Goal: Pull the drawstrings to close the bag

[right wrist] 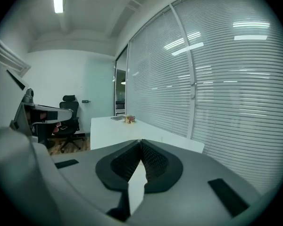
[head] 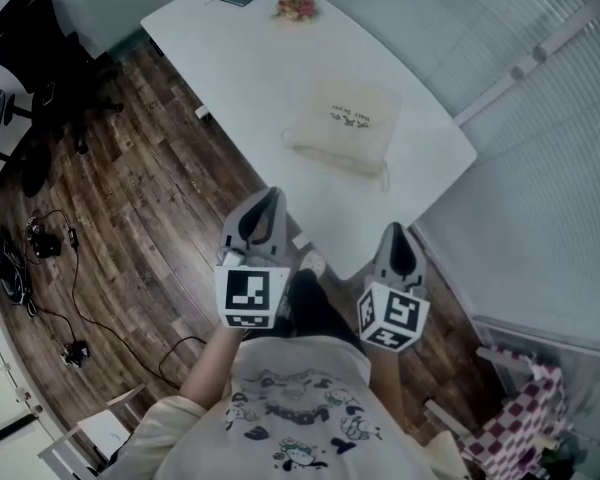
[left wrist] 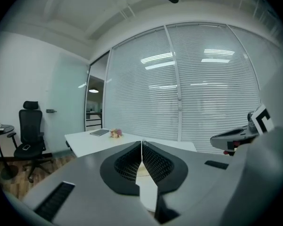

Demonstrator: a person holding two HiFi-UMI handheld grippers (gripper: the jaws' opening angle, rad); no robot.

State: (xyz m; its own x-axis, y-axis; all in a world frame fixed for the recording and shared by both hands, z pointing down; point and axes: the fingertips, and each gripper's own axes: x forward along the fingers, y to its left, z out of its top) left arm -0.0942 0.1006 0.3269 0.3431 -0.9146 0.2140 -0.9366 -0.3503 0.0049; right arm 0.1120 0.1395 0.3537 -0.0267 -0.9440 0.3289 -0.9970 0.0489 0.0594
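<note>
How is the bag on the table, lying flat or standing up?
Lying flat. The cream bag lies spread out on the white table with its printed side facing up.

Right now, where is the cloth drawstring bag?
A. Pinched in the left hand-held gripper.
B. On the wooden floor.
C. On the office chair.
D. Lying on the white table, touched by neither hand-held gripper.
D: the bag lies flat on the white table, with the left hand-held gripper and right hand-held gripper both shut, empty and apart from it.
</note>
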